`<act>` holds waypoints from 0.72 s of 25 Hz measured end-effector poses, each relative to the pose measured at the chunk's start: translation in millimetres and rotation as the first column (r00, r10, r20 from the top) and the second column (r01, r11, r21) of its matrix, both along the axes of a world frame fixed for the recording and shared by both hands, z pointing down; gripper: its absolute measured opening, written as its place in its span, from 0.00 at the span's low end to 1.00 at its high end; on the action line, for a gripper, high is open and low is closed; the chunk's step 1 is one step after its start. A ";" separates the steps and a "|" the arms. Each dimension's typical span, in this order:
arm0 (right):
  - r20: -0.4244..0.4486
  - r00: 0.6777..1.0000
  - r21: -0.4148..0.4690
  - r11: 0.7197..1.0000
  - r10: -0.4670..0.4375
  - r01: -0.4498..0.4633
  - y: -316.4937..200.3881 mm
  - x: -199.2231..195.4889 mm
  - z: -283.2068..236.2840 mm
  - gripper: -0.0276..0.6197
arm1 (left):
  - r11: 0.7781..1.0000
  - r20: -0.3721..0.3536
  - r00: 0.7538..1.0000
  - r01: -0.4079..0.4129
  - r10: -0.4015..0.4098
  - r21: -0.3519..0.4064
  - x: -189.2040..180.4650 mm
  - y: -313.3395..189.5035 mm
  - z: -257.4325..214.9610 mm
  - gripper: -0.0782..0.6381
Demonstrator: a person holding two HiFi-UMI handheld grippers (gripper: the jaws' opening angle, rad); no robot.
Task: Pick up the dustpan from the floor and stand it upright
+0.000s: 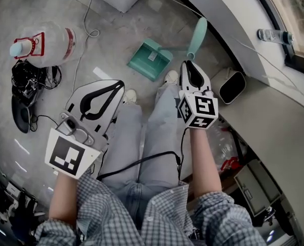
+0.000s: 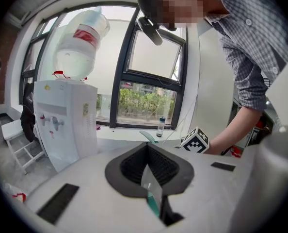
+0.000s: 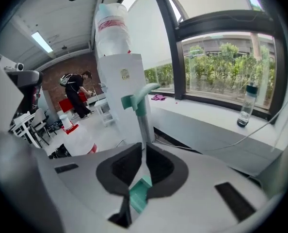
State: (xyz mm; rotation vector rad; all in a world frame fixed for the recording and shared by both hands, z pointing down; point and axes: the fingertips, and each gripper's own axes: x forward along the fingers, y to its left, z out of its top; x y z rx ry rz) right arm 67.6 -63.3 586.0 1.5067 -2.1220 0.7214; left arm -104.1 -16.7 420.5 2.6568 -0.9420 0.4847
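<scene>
The teal dustpan (image 1: 150,59) has its pan on the floor in front of my feet, with its long handle (image 1: 198,36) rising toward the window sill. My right gripper (image 1: 188,64) is shut on the lower part of that handle. In the right gripper view the grey pole (image 3: 144,125) passes between the right gripper's (image 3: 145,147) tips, the teal grip above and the pan (image 3: 140,194) showing below. My left gripper (image 1: 118,86) hangs over my left leg, well apart from the dustpan, shut with nothing in it. The left gripper (image 2: 147,148) points toward the window.
A large water jug (image 1: 44,46) lies on the floor at the left beside black cables (image 1: 26,83). A water dispenser (image 2: 66,120) stands by the window. A clear bottle (image 1: 275,36) is on the sill. A dark bin (image 1: 231,86) sits to the right of my feet.
</scene>
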 end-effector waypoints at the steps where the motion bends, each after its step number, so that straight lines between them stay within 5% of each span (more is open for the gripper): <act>1: -0.012 1.000 0.013 1.000 0.018 -0.018 5.1 2.5 -9.2 0.06 | 1.000 0.003 1.000 -0.010 0.010 0.005 -3.7 3.2 -6.4 0.12; 18: 0.044 0.999 0.139 0.990 0.002 -0.008 75.0 -19.2 -203.2 0.05 | 0.996 -0.014 0.998 -0.064 0.065 0.063 -15.3 29.8 -126.6 0.12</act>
